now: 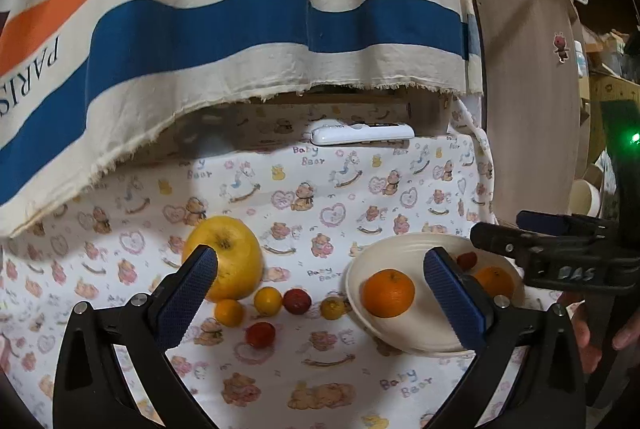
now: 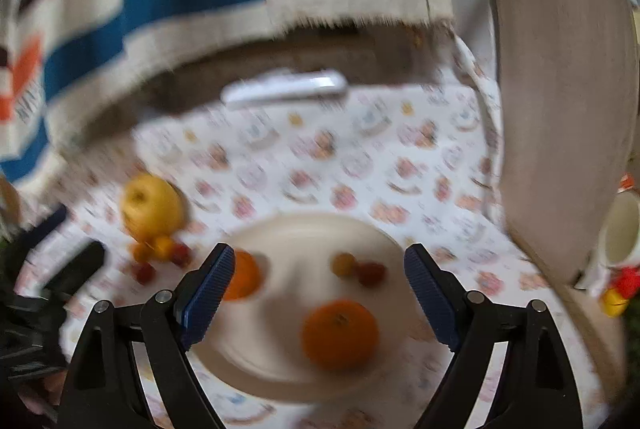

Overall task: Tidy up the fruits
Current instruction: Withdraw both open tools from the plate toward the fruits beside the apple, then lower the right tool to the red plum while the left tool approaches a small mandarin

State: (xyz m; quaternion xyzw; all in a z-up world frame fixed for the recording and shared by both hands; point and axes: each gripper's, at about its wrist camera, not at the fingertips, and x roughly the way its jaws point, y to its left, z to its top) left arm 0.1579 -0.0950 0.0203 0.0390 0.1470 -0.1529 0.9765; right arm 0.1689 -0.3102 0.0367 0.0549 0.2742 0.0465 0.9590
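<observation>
Left wrist view rides behind the left claw (image 1: 320, 269), looking forward and slightly down across the desk (image 1: 360, 189) toward the striped cloth (image 1: 240, 29) hanging at the back. It sits low and near, the plate (image 1: 400, 333) right of centre and the yellow apple (image 1: 232, 253) just past its left finger. The right claw (image 1: 520, 241) pokes in at its right edge. Right wrist view, blurred, sits behind that claw (image 2: 320, 285), tilted more steeply down, almost over the plate (image 2: 288, 237). Both views share the plate, the apple (image 2: 150, 207), the white remote (image 1: 362, 133) and the cloth.
</observation>
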